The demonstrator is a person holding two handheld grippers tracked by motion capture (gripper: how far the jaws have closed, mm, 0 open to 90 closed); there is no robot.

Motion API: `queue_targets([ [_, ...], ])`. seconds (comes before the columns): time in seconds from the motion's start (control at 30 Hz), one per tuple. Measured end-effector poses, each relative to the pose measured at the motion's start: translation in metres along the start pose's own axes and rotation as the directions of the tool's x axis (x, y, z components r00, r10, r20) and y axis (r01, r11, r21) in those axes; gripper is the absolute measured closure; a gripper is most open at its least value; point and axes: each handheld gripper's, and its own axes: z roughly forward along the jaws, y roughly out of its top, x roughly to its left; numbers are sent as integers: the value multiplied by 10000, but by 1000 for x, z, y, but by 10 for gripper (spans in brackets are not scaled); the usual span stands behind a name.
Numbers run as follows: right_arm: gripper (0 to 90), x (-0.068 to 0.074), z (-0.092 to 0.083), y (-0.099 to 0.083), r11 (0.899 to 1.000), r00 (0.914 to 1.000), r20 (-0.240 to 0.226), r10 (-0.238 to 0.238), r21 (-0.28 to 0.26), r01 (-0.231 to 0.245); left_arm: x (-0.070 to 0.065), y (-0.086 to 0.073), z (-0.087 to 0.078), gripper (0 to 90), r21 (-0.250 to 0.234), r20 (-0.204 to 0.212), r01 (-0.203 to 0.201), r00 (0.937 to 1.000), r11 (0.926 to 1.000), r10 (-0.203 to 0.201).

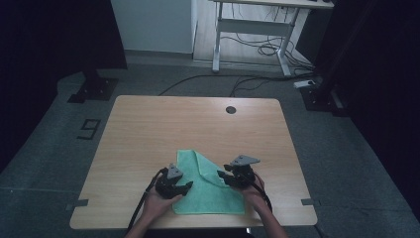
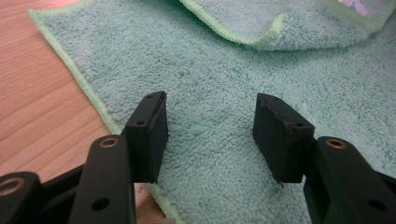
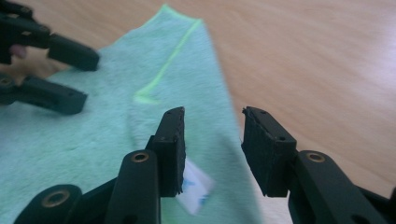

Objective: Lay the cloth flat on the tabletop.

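The green towel (image 1: 208, 191) lies on the near part of the wooden counter (image 1: 148, 129), partly folded, with one corner flap (image 1: 208, 166) turned over on top of the rest; it looks light, soft and limp, so it will likely sag and slide rather than hold a shape, and is best pinched at a hemmed edge or corner. The left tongs (image 2: 210, 126) hang spread over the plush middle, pinching nothing. The right tongs (image 3: 212, 144) are also spread and empty above the flap near its white label (image 3: 196, 189); no containers are present.
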Motion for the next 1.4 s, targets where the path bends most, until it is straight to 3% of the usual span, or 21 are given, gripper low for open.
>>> queue_targets([
  [0.17,590,15,10,-4,9995,9987,-475,-172,247,183,-1,0,0,454,21,-69,-65,10000,10000,66],
  [0.3,618,20,22,-6,9958,9986,50,-526,757,521,-3,0,0,454,64,-206,-223,9995,9997,224],
  [0.37,647,22,24,-6,9956,9985,23,-553,761,550,-2,0,0,454,54,-161,-212,9996,9998,213],
  [0.53,790,29,24,-3,9900,9921,151,-1248,689,1234,-1,0,0,455,28,-67,-130,9999,9999,130],
  [0.6,824,28,22,-2,9926,9933,265,-1128,477,1115,-1,0,0,455,41,-72,-158,9998,9999,158],
  [0.67,843,24,18,1,9951,9931,670,-966,261,950,-1,0,0,455,42,-88,-172,9998,9998,172],
  [0.77,847,18,11,6,9942,9789,1743,-1070,104,1069,-1,0,0,454,31,-87,-197,9998,9998,198],
  [0.83,847,10,10,9,9938,9695,2187,-1107,104,1111,-1,0,0,455,53,-57,-185,9998,9998,185],
  [1.1,846,-38,13,21,9995,9572,2893,-64,-269,148,2,0,-1,456,-5,134,-13,9999,10000,13],
  [1.2,839,-54,18,22,9997,9535,3004,237,-58,-230,2,0,-1,456,-2,119,-38,9999,10000,38],
  [1.33,831,-71,27,18,9955,9570,2770,862,131,-934,2,0,-1,456,0,129,-25,9999,10000,25],
  [1.4,806,-77,32,14,9900,9495,2920,1146,455,-1335,2,0,-1,456,-10,133,-16,9999,10000,16],
])
